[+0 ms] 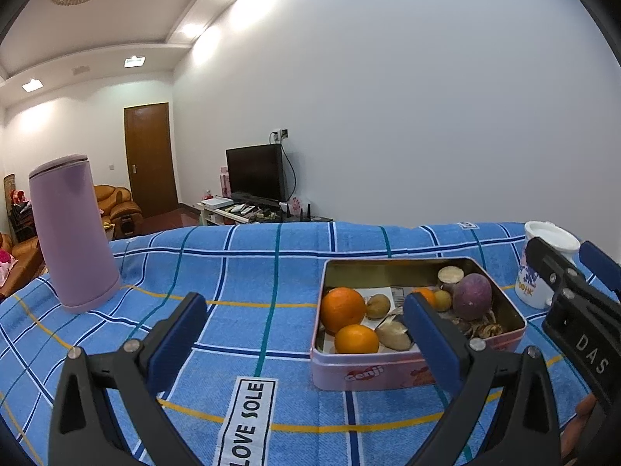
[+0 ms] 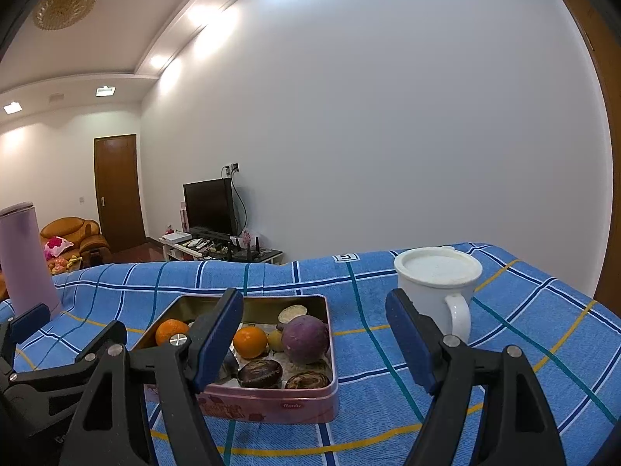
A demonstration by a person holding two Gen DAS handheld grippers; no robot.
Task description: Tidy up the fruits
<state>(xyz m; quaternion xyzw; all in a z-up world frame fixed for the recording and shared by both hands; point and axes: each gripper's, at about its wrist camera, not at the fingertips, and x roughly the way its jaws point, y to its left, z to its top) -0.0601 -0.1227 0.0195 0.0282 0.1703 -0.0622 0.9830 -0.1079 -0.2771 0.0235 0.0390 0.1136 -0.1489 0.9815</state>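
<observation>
Surface: blue checked cloth (image 1: 240, 272).
Fruit: I see oranges (image 1: 342, 309) and a purple fruit (image 2: 305, 339) already in the tin (image 2: 271, 407), just ahead of both grippers.
Grippers: left gripper (image 1: 306, 334) and right gripper (image 2: 314, 334) gape wide, empty.
Progress: I judge it either finished or awaiting sorting.
Beyond: white mug (image 2: 434, 291), purple flask (image 1: 71, 233).

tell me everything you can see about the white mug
The white mug stands upright on the blue checked cloth, to the right of the pink tin and apart from it. It looks like glossy ceramic, with a loop handle facing the right wrist camera and a white lid closing its top. The left wrist view shows a blue and orange print on its side. Nothing but the cloth touches it; the open right gripper is short of it.
</observation>
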